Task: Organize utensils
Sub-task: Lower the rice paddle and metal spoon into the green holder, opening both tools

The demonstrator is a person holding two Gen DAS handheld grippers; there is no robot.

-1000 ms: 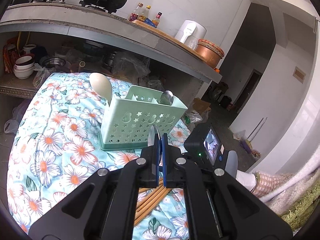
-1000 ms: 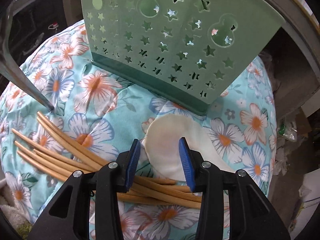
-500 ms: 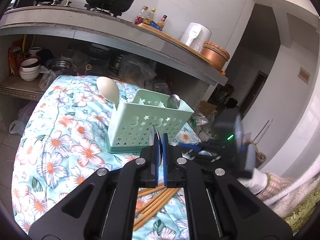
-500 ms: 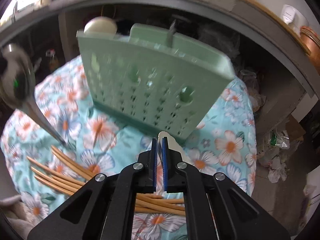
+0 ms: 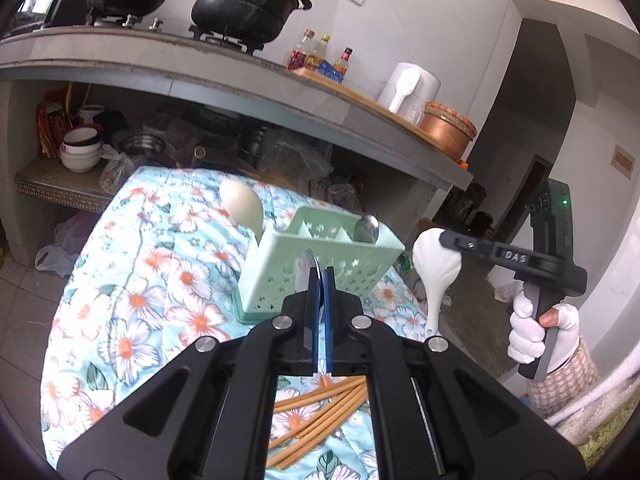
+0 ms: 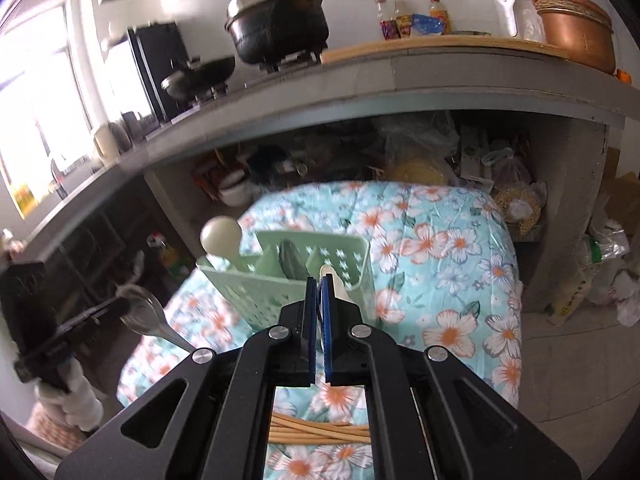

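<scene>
The mint-green utensil caddy (image 5: 316, 264) stands upright on the surface covered by a floral cloth (image 5: 132, 304), its walls pierced with star-shaped holes and its inside split by dividers. A cream spoon (image 5: 242, 206) stands bowl-up in the compartment at one end, and a metal spoon (image 5: 366, 229) shows its bowl above the rim in another compartment. The left gripper (image 5: 320, 308) is raised above the cloth on the near side of the caddy with its jaws pressed together on the thin handle of a steel spoon (image 6: 146, 314), whose bowl sticks up past the blue pads; in the right wrist view that spoon shows clear of the cloth, off to one side of the caddy. The right gripper (image 6: 318, 312) has its jaws pinching a white spoon (image 5: 436, 268), which the left wrist view shows hanging handle-down in the air beside the caddy's end wall, apart from it. The gloved right hand (image 5: 532, 330) grips that tool's handle. A loose bundle of wooden chopsticks (image 5: 324, 412) lies on the cloth beneath both grippers. Behind the surface runs a grey concrete counter (image 5: 248, 84) bearing two black pots (image 5: 244, 4), sauce bottles (image 5: 320, 54), a white kettle (image 5: 408, 88) and a copper bowl (image 5: 448, 136), with stacked white bowls (image 5: 80, 152) on the shelf below.
</scene>
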